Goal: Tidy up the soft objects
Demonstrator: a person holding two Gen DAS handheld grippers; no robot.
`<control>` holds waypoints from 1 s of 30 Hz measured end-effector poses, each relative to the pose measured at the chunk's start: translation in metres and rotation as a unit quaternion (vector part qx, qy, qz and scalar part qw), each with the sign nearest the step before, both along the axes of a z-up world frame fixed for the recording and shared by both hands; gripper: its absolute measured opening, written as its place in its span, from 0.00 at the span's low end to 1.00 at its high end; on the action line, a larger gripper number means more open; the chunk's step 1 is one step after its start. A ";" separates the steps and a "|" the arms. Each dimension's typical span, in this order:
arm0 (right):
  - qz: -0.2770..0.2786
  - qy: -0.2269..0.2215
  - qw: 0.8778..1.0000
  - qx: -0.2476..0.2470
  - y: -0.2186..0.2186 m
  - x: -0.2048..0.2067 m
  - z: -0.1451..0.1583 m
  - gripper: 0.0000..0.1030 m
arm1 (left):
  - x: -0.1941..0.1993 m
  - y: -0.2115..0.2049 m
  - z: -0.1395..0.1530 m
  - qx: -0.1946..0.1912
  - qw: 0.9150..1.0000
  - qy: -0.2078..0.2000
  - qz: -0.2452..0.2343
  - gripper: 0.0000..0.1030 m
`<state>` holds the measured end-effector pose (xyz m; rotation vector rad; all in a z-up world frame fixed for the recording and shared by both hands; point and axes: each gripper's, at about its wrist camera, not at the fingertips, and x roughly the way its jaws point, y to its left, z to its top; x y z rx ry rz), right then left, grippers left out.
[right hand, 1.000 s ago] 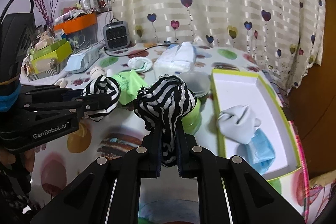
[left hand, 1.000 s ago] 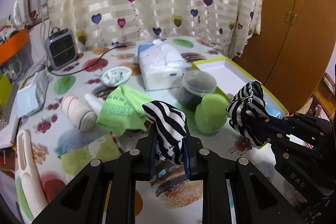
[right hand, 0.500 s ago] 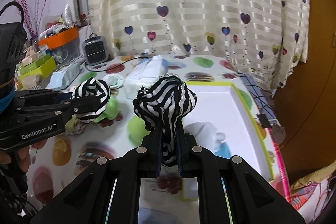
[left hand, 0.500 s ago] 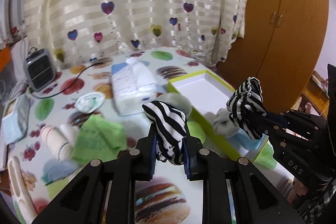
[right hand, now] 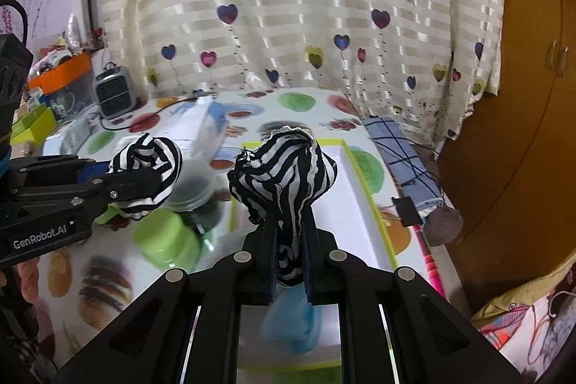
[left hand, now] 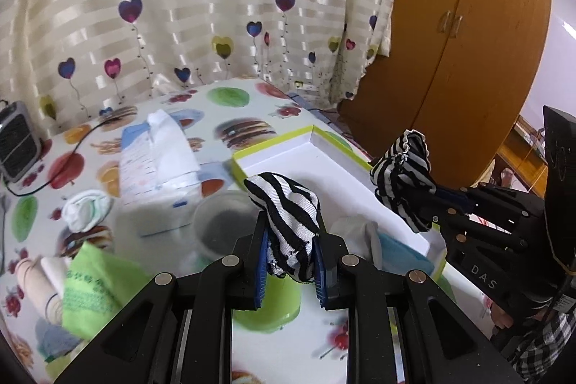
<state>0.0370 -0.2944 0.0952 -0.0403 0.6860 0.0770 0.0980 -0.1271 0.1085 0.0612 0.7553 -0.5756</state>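
My left gripper [left hand: 289,261] is shut on a bunch of black-and-white striped fabric [left hand: 288,211] that sticks up between its fingers. My right gripper [right hand: 289,261] is shut on a similar striped bunch [right hand: 284,175]. In the left wrist view the right gripper [left hand: 414,200] hangs at the right, over the white box with a green rim [left hand: 273,146]. In the right wrist view the left gripper [right hand: 144,182] is at the left, beside the box [right hand: 363,182]. A pale grey sock [left hand: 356,233] and a blue soft item [left hand: 399,254] lie in the box. I cannot tell whether the two bunches are one piece.
On the fruit-print tablecloth are a tissue pack [left hand: 158,161], a clear tub [left hand: 219,225], a green-lidded jar [left hand: 266,305], a green cloth [left hand: 93,287], a rolled sock [left hand: 86,209] and a small heater [left hand: 16,146]. A checked blue cloth [right hand: 403,164] hangs at the table's right edge, with a wooden wardrobe [left hand: 468,60] behind it.
Both grippers have swung to the right across the table with their striped bunches still held. The box has come from the far right to directly ahead and below them.
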 end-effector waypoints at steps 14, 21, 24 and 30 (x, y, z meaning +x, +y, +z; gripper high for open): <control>-0.009 0.050 0.998 -0.026 -0.031 0.040 -0.032 0.11 | 0.040 -0.044 -0.026 0.012 0.999 0.036 -0.032 0.19; -0.010 0.070 0.997 -0.042 -0.033 0.049 -0.048 0.11 | 0.051 -0.061 -0.037 0.019 0.998 0.047 -0.040 0.19; -0.012 0.079 0.996 -0.049 -0.035 0.052 -0.053 0.11 | 0.053 -0.067 -0.042 0.026 0.997 0.050 -0.047 0.19; -0.012 0.091 0.994 -0.059 -0.038 0.054 -0.062 0.13 | 0.055 -0.071 -0.047 0.032 0.997 0.051 -0.048 0.20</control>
